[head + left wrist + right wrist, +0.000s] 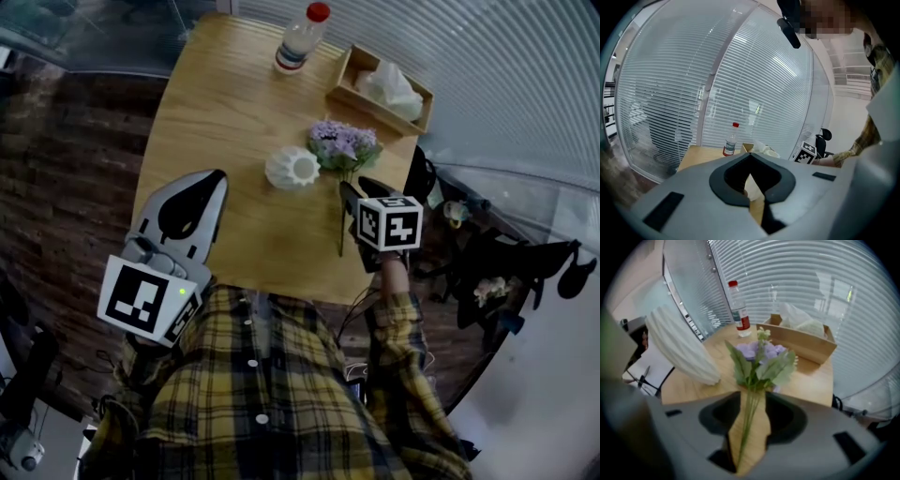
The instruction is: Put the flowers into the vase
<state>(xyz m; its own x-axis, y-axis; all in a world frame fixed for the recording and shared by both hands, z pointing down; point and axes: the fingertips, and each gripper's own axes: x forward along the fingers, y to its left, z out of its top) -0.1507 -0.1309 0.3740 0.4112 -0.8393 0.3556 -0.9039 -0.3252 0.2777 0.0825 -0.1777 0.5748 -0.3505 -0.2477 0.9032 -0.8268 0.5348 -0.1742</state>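
A white ribbed vase [292,169] stands mid-table on the wooden table [225,103]. Just right of it lies a bunch of purple flowers [343,145], its green stems [340,230] pointing toward me. My right gripper [361,190] hangs over the stems, pointing steeply down. In the right gripper view the stems [749,423] run through the gap of the open right gripper [752,399] with the pads clear of them; the blooms [761,352] lie beyond and the vase [679,348] looms at left. My left gripper [218,175] hovers left of the vase, its tips together and holding nothing [750,155].
A water bottle with a red cap [302,37] stands at the table's far edge, with a wooden tissue box [380,86] at the far right corner. Window blinds run behind the table. Dark office chairs [506,262] stand off its right side.
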